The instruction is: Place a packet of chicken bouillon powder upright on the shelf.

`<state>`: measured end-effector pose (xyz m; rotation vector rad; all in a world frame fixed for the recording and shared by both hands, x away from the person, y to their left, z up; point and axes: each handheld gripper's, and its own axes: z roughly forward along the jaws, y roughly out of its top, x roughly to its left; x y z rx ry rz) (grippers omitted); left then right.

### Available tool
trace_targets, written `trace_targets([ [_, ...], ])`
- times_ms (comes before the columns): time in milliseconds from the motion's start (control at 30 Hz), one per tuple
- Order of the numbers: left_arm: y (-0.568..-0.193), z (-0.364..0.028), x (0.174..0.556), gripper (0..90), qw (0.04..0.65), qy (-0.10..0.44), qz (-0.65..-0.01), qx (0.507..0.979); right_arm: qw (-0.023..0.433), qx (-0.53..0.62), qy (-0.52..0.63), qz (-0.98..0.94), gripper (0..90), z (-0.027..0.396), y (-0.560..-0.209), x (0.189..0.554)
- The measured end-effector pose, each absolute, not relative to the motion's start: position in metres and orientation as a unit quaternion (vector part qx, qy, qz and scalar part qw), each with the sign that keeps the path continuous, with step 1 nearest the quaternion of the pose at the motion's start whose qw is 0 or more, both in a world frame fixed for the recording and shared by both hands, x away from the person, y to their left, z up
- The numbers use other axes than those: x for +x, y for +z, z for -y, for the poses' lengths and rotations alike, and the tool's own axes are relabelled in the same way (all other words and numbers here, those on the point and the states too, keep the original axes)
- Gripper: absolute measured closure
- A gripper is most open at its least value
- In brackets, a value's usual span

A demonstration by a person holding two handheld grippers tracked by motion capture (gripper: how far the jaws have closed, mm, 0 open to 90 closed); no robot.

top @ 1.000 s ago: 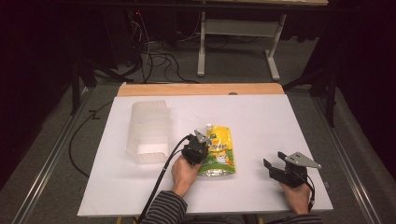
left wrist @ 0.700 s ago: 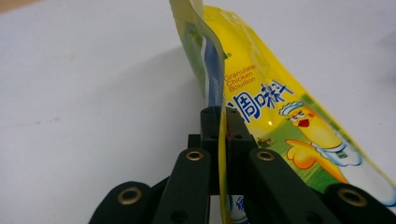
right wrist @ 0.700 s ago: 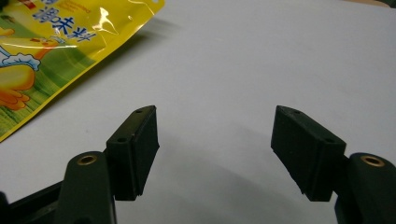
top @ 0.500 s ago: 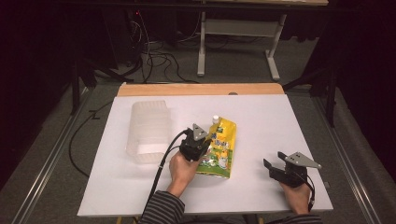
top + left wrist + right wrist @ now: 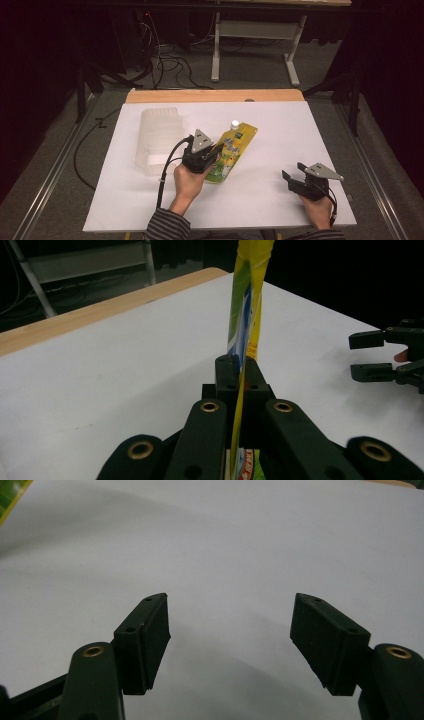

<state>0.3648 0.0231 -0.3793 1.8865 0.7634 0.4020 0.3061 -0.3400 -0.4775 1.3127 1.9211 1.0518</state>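
A yellow and green spouted pouch [image 5: 235,147] with a white cap [image 5: 234,123] hangs tilted above the white table [image 5: 280,130]. My left gripper [image 5: 214,159] is shut on its lower edge. In the left gripper view the pouch [image 5: 248,295] stands edge-on and is pinched between the fingertips of the left gripper [image 5: 239,366]. My right gripper [image 5: 289,179] rests near the table's front right corner, open, with nothing between its pads [image 5: 150,630]. The left gripper view also shows the right gripper [image 5: 367,355], far off at the right.
A clear plastic container [image 5: 159,137] lies on the table just left of my left hand. A wooden strip [image 5: 215,95] runs along the table's far edge. Cables and a desk frame [image 5: 255,30] stand on the floor beyond.
My left hand has risen and carried the pouch off the table. The pouch now tilts with its cap toward the far right. The right hand has kept still.
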Motion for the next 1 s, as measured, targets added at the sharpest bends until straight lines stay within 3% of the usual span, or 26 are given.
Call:
trace_targets([
  [1000, -0.352, -0.091, 0.342, 90.0, 0.560, 0.158, -0.328, 0.744, 0.289, 0.494, 0.394, -0.720, 32.5, 0.340, -0.478, 0.306],
])
